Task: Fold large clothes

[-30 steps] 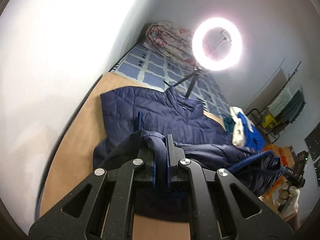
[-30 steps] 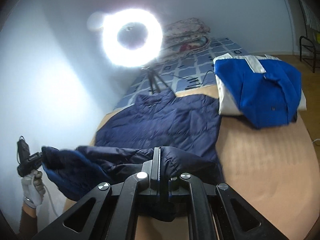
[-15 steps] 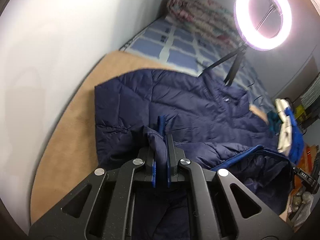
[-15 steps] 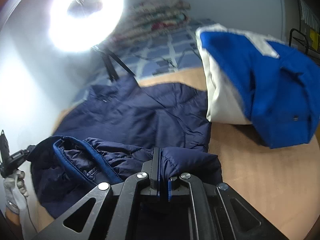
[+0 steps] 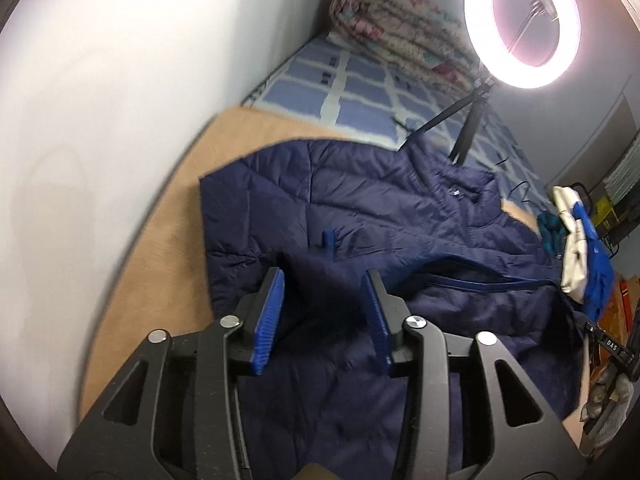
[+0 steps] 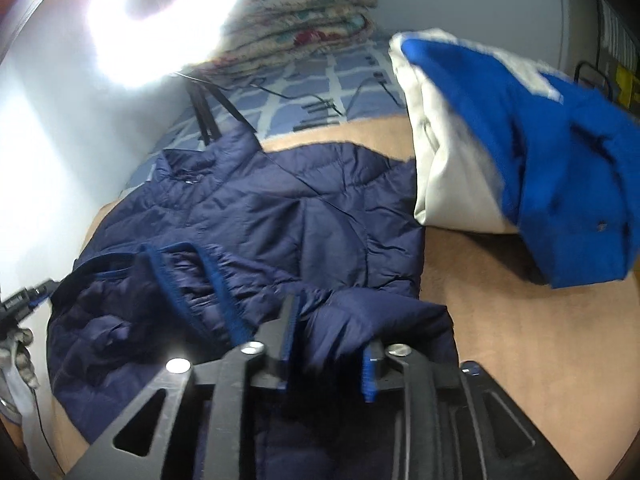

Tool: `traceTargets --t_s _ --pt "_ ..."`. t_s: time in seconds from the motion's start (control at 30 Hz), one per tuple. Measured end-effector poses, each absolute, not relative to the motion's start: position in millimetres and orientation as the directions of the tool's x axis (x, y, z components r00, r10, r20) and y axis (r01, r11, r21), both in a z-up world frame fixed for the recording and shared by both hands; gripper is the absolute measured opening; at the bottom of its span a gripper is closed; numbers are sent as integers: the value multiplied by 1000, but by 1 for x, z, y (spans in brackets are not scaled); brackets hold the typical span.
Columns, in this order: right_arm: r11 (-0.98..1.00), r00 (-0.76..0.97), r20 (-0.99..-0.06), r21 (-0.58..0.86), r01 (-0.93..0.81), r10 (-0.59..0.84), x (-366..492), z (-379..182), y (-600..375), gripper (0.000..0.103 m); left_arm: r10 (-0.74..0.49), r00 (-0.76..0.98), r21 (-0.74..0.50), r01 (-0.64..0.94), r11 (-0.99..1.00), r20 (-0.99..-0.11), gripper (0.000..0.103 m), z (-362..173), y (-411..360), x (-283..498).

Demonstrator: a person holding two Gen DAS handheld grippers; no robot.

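Note:
A navy quilted puffer jacket (image 5: 400, 208) (image 6: 280, 208) lies spread on a tan surface (image 5: 160, 260) (image 6: 540, 340), its lower part folded up over its body. My left gripper (image 5: 324, 316) hovers low over the folded left corner. Its jaws are opening, and the fabric lies loose between the blue pads (image 5: 272, 320) without being pinched. My right gripper (image 6: 330, 354) is at the folded right corner with its jaws also opening. A puffy fold sits between its pads (image 6: 290, 336), no longer clamped.
A folded blue-and-white garment (image 6: 540, 152) (image 5: 576, 248) lies right of the jacket. Behind are a lit ring light (image 5: 524, 20) (image 6: 160, 12) on a tripod, a blue checked sheet (image 5: 360, 92) and a rolled floral blanket (image 6: 304, 28). A white wall borders the left. A gloved hand (image 5: 608, 400) shows.
Both grippers came down and forward carrying the jacket's lower edge over its body. Their jaws, shut on the fabric before, have parted and let it go.

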State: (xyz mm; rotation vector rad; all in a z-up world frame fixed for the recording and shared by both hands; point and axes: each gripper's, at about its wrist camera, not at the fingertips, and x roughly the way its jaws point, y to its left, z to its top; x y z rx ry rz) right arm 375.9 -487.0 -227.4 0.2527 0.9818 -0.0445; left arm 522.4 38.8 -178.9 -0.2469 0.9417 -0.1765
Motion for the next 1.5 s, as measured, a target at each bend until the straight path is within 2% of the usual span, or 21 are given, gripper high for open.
traceTargets --t_s 0.03,0.1,0.47,0.53,0.6,0.7,0.77,0.9,1.0,1.23,1.37,1.5 --pt "976 568 -821 170 139 62 369 -216 -482 49 -268 585 -293 55 955 -765 41 -163 41 514" --pt "984 590 -806 134 116 41 358 -194 -474 53 -277 605 -290 79 954 -746 41 -136 44 500" --pt "999 706 -708 7 -37 31 309 -12 -439 55 -236 784 -120 205 971 -574 41 89 43 441" --pt "999 723 -690 -15 -46 23 306 14 -435 55 -241 798 -114 214 970 -552 44 119 43 439" --pt "998 742 -670 -36 -48 12 305 40 -434 56 -239 809 -115 210 971 -537 51 136 44 441" --pt "998 757 -653 -40 -44 7 312 60 -440 56 -233 820 -108 207 972 -523 56 147 49 448" --pt "998 764 -645 -42 -39 3 319 63 -444 56 -223 817 -99 201 975 -532 60 142 53 459" --pt "998 753 -658 -15 -53 30 335 39 -457 64 -250 765 -145 203 968 -594 61 99 60 493" --pt "996 715 -698 -18 -85 48 350 -5 -464 65 -263 719 -158 212 964 -643 62 48 61 512" --pt "991 575 -810 60 -119 118 382 -134 -477 65 -304 527 -245 180 953 -793 62 -111 73 551" --pt "993 510 -855 43 -112 95 391 -189 -479 67 -291 438 -236 177 956 -851 62 -178 73 552" --pt "999 461 -885 47 -29 55 396 -231 -492 69 -300 362 -253 172 952 -883 62 -227 71 549"
